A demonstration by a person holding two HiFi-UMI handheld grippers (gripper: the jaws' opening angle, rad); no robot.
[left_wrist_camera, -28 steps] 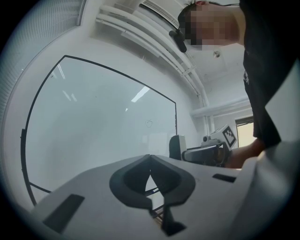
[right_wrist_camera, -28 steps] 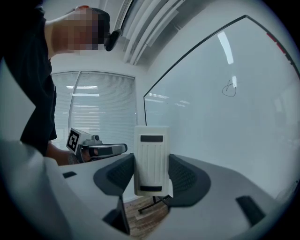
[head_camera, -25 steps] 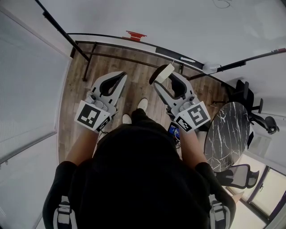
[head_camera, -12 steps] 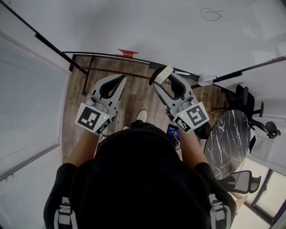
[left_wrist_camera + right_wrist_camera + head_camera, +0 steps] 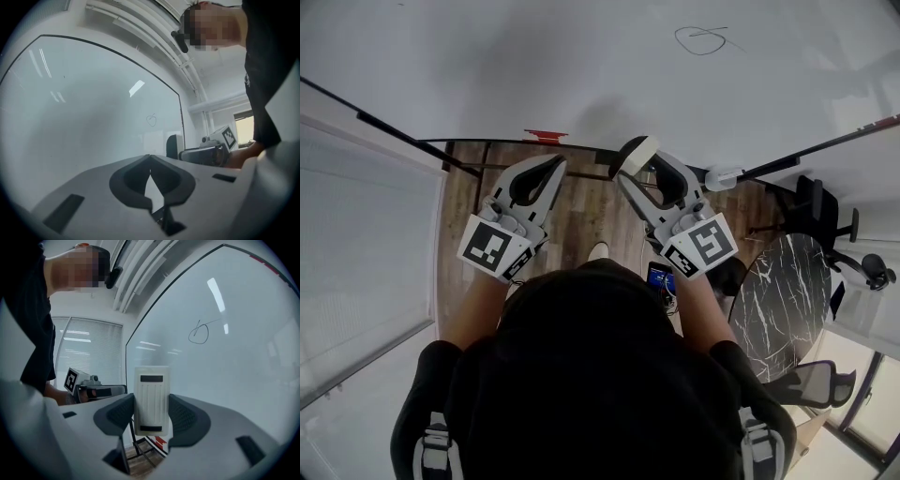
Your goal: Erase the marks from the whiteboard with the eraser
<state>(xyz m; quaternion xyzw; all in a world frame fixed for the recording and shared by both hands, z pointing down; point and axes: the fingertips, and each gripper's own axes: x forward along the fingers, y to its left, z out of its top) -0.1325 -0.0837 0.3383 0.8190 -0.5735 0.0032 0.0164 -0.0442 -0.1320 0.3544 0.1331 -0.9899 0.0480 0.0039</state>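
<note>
The whiteboard (image 5: 581, 66) fills the top of the head view, with a small looped pen mark (image 5: 701, 39) at its upper right. The same mark (image 5: 199, 332) shows in the right gripper view and as the mark (image 5: 151, 120) in the left gripper view. My right gripper (image 5: 636, 161) is shut on a white eraser (image 5: 637, 154), held upright between its jaws, below and left of the mark. The eraser (image 5: 151, 399) has a ribbed back. My left gripper (image 5: 546, 171) is shut with nothing in it, pointing at the board's lower edge.
The board stands on a black frame (image 5: 478, 155) over a wood floor (image 5: 459, 234). A red object (image 5: 546, 136) sits at the board's bottom rail. A marble round table (image 5: 783, 281) and black office chairs (image 5: 825, 211) stand at the right. Window blinds (image 5: 356, 234) run along the left.
The view has tilted up, so the pen mark sits lower and further left in the picture. Both grippers have risen slightly toward the board; the eraser stays held.
</note>
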